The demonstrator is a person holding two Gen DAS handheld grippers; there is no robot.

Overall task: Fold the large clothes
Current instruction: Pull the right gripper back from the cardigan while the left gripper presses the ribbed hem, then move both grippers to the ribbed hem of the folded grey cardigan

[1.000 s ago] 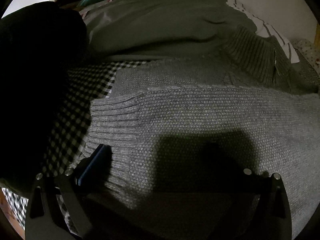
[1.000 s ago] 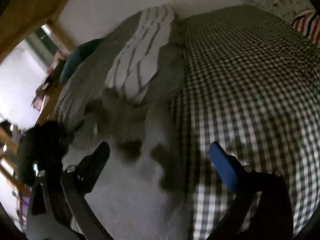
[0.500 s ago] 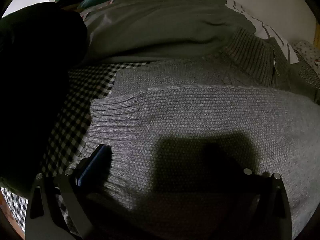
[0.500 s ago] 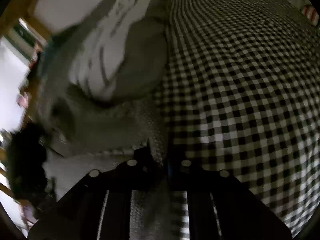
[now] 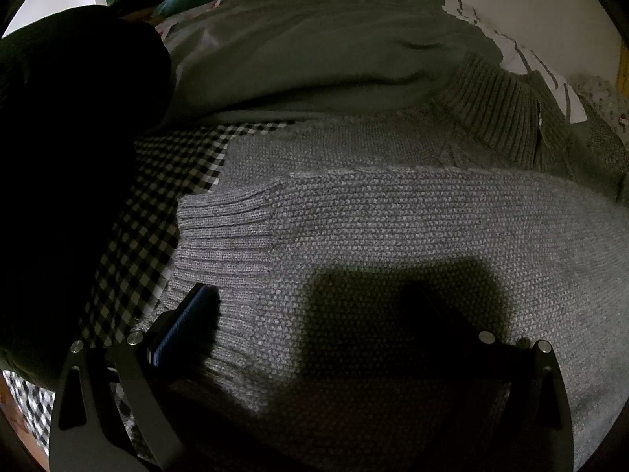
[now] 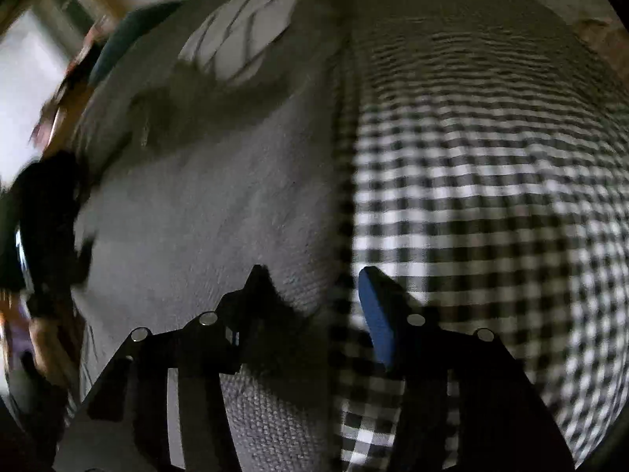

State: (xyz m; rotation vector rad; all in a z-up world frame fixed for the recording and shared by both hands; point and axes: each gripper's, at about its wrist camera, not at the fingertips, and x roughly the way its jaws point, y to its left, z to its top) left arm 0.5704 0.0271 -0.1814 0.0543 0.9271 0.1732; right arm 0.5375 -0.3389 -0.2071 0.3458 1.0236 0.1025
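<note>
- Your right gripper (image 6: 314, 295) is straddling the grey knit sweater's (image 6: 220, 212) side edge, fingers parted and holding nothing.
- Your left gripper (image 5: 338, 338) is hovering wide over the sweater's ribbed hem (image 5: 228, 232) on the checked bedsheet (image 6: 491, 216).

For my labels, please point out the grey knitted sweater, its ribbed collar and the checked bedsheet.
grey knitted sweater (image 5: 412, 228), left wrist view, on the flat knit body.
ribbed collar (image 5: 495, 106), left wrist view, on the ribbing.
checked bedsheet (image 6: 491, 216), right wrist view, on bare cloth beside the sweater.
</note>
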